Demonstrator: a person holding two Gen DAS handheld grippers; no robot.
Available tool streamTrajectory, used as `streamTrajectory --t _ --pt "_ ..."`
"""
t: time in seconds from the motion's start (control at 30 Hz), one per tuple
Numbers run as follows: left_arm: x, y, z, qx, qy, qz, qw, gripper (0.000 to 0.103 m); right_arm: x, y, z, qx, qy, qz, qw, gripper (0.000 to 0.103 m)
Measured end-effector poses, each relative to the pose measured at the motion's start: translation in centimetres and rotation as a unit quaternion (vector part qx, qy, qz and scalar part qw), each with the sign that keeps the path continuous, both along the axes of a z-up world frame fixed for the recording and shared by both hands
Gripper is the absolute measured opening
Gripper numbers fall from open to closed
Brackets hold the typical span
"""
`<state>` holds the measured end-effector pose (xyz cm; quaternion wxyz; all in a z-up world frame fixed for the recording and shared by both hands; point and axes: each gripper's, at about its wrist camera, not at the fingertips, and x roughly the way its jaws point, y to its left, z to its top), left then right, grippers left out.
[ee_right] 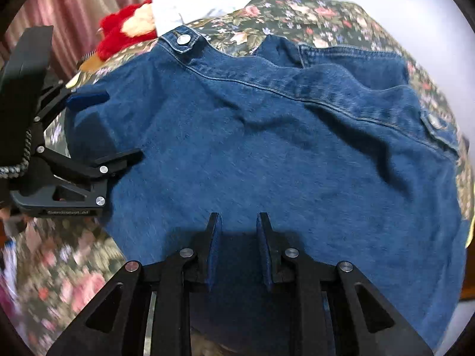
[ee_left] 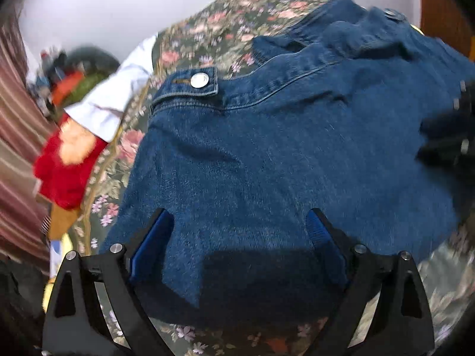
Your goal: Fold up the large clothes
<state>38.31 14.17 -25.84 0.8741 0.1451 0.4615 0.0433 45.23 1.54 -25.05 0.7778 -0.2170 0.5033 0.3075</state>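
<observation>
A blue denim jacket (ee_left: 282,148) lies spread on a floral cloth (ee_left: 207,29), its waistband with a metal button (ee_left: 199,80) at the far side. My left gripper (ee_left: 240,222) is open wide, fingers over the jacket's near edge. In the right wrist view the jacket (ee_right: 282,154) fills the middle. My right gripper (ee_right: 239,222) is open with a narrower gap, its blue pads over the near denim edge. The left gripper also shows in the right wrist view (ee_right: 104,124), open at the jacket's left edge. The right gripper shows dark and blurred at the right edge of the left wrist view (ee_left: 451,130).
A white garment (ee_left: 118,89) and a red fuzzy item (ee_left: 65,160) lie at the cloth's far left; they also show in the right wrist view (ee_right: 190,6) (ee_right: 118,35). A striped curtain (ee_left: 17,148) hangs to the left. A pale wall (ee_left: 104,6) stands behind.
</observation>
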Motion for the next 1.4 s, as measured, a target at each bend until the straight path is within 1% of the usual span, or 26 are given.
streamTrajectory --t 0.03,0.1,0.13,0.17,0.2,0.23,0.27,0.3,0.37,0.4,0.47,0.57,0.6,0.67,0.73,0.8,0.93,1.03,1.13,1.2,1.23,1.3,1.33,1.4 --pt "-0.5 -0.2 0.1 0.011 -0.004 -0.005 0.9999 0.093 -0.1 -0.5 0.2 -0.001 0.0 -0.002 1.0 0.033" --pt "-1.2 0.0 0.4 0.01 -0.006 -0.008 0.9999 0.093 -0.2 -2.1 0.7 -0.018 -0.017 -0.021 0.999 0.047" --pt "-1.4 0.5 0.6 0.007 -0.005 -0.002 1.0 0.094 -0.2 -2.8 0.9 -0.024 -0.024 -0.024 0.999 0.051" --pt "-1.6 1.0 0.8 -0.002 -0.003 0.002 1.0 0.094 -0.1 -4.1 1.1 -0.032 -0.035 -0.034 0.998 0.057" --pt "-1.7 1.5 1.0 -0.015 -0.001 0.005 0.9999 0.094 0.0 -5.0 1.2 -0.034 -0.041 -0.044 0.998 0.073" --pt "-1.7 2.0 1.2 -0.027 0.001 0.01 0.9996 0.094 0.0 -6.0 1.5 -0.032 -0.047 -0.057 0.997 0.078" --pt "-2.0 2.6 1.3 -0.032 0.001 0.02 0.9993 0.094 -0.1 -7.5 2.1 -0.014 -0.048 -0.068 0.996 0.078" --pt "-2.2 2.9 1.4 -0.028 -0.001 0.028 0.9992 0.094 -0.2 -8.6 2.5 -0.004 -0.048 -0.077 0.996 0.078" --pt "-2.8 3.7 1.7 -0.024 -0.007 0.041 0.9988 0.095 -0.3 -10.6 3.2 -0.015 -0.061 -0.103 0.993 0.079" --pt "-3.1 4.3 1.8 -0.039 -0.005 0.044 0.9982 0.095 -0.4 -11.8 3.5 -0.018 -0.067 -0.112 0.991 0.079" --pt "-3.6 5.4 1.9 -0.071 0.001 0.057 0.9958 0.096 -0.7 -13.7 4.1 -0.008 -0.069 -0.127 0.989 0.079" --pt "-4.4 6.0 2.2 -0.103 0.002 0.076 0.9918 0.096 -1.2 -16.0 4.7 0.008 -0.061 -0.141 0.988 0.079" --pt "-4.7 6.1 2.2 -0.1 0.001 0.087 0.9912 0.096 -1.4 -16.6 4.9 0.012 -0.06 -0.145 0.988 0.079" --pt "-5.4 6.3 2.3 -0.081 -0.004 0.107 0.9909 0.096 -1.8 -17.2 5.2 -0.009 -0.078 -0.159 0.984 0.081" --pt "-6.3 7.2 2.3 -0.088 -0.004 0.123 0.9885 0.096 -1.7 -18.0 5.3 -0.021 -0.086 -0.17 0.981 0.081" --pt "-7.1 8.2 2.3 -0.097 -0.001 0.145 0.9847 0.096 -2.1 -19.2 5.3 -0.029 -0.084 -0.189 0.978 0.081" --pt "-8.7 10.0 2.2 -0.07 0.003 0.191 0.9791 0.095 -2.5 -21.5 5.4 -0.013 -0.061 -0.223 0.973 0.081" --pt "-9.7 10.6 2.8 -0.071 -0.004 0.207 0.9759 0.095 -2.9 -21.9 5.9 -0.014 -0.066 -0.236 0.969 0.081" --pt "-10.7 10.5 4.6 -0.081 -0.032 0.212 0.9735 0.095 -3.5 -21.3 7.4 -0.004 -0.083 -0.233 0.969 0.081" --pt "-11.1 10.1 6.1 -0.096 -0.054 0.211 0.9713 0.095 -3.9 -20.4 8.5 0.001 -0.098 -0.222 0.97 0.081" --pt "-11.1 9.9 6.7 -0.106 -0.063 0.209 0.9701 0.095 -4.0 -19.9 9.0 0.004 -0.105 -0.217 0.971 0.081" --pt "-11.1 9.3 7.8 -0.133 -0.08 0.211 0.965 0.095 -4.3 -18.4 10.3 0.014 -0.122 -0.203 0.971 0.081" --pt "-11.0 8.9 8.2 -0.153 -0.087 0.214 0.9609 0.095 -4.4 -17.8 10.9 0.02 -0.127 -0.197 0.972 0.082" --pt "-10.3 8.3 8.3 -0.189 -0.088 0.214 0.9542 0.095 -4.5 -16.1 12.0 0.037 -0.135 -0.185 0.973 0.082"
